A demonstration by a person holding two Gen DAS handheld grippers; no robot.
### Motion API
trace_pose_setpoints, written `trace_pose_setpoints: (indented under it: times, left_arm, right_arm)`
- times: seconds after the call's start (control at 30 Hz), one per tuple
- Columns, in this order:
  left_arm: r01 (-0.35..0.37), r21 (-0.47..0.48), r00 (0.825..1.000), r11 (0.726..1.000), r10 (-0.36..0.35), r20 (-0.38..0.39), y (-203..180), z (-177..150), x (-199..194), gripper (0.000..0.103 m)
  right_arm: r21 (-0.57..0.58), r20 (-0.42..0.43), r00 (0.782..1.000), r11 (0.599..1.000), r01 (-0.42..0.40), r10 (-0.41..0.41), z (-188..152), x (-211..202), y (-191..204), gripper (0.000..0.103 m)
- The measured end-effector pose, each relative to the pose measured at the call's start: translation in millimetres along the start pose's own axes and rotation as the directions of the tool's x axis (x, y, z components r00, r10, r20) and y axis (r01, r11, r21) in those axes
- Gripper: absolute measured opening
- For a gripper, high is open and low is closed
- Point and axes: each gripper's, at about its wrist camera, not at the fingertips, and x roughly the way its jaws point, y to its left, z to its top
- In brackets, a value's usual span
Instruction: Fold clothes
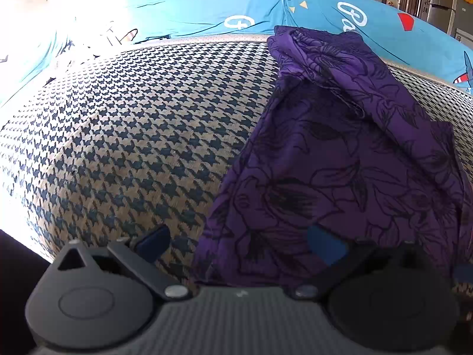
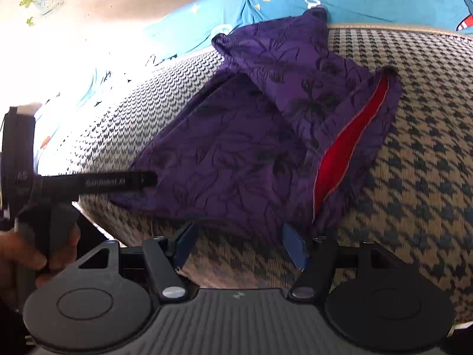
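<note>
Purple garment (image 2: 236, 148) lies in the middle of the right wrist view, on the houndstooth mat (image 2: 414, 148), partly folded, a red lining (image 2: 348, 151) showing along its right-hand opening. Right gripper (image 2: 239, 245) hovers at bottom centre, jaws spread, nothing between them, the near hem just above its tips. In the left wrist view the left gripper (image 1: 239, 245) sits low at bottom centre, jaws spread too, the cloth's lower left edge lying between the pads (image 1: 325, 245) but not pinched. Beyond, a blue sheet (image 1: 207, 9) runs across the top. The job now, I'd say: each gripper takes a near corner. Go low, bite only the top layers, keep both grips level, and carry the hem upward in frame so the fold lands square.
</note>
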Motion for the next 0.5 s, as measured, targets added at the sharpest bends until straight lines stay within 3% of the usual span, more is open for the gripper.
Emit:
trace_pose_setpoints:
  times: [0.13,0.3,0.5]
  left_arm:
    - [-0.012,-0.003,1.000,1.000,0.012,-0.012,-0.8,0.3,3.0,0.103]
    - [-0.014,-0.007,1.000,1.000,0.014,-0.010,0.1,0.2,4.2,0.103]
    - [-0.014,-0.016,1.000,1.000,0.014,-0.018,1.7,-1.1,6.8,0.103]
  right_arm:
    - [0.037,-0.045,0.999,0.999,-0.018,0.019,-13.1,0.1,-3.7,0.066]
    - [-0.046,0.076,0.993,0.995,-0.088,0.091,-8.8,-16.4,9.2,0.066]
    - [-0.105,0.194,0.976,0.991,-0.082,0.101,-0.2,-19.0,20.4,0.066]
